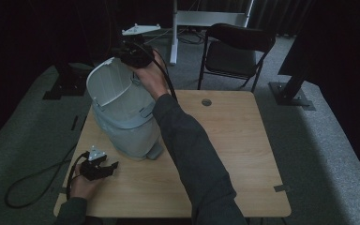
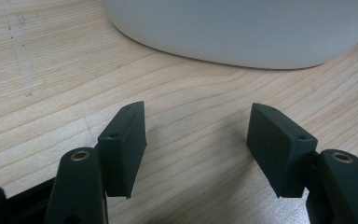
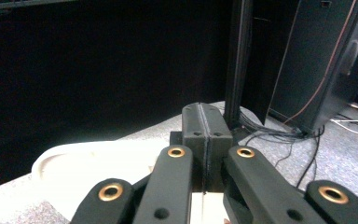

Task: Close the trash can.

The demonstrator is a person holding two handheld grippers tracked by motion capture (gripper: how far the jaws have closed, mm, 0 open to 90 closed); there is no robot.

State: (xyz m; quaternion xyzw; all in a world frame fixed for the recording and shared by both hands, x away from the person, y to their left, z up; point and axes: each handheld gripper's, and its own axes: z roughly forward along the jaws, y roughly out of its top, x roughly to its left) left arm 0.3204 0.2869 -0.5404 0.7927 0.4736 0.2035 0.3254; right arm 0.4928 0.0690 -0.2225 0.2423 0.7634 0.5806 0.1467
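**Bin tipped back at its rim**

Bin sits near the far left corner of the table, leaning as I judge it, mouth turned up and away. My right gripper is at the bin's far rim, jaws pressed flat together; I cannot tell whether they pinch the edge, though the placing suits tilting it. My left gripper rests on the table just in front of the bin, jaws spread wide with nothing between, probably ready to steady it. The right gripper view gives the shut pads above the pale rim; the left gripper view gives the bin's base meeting the wood.
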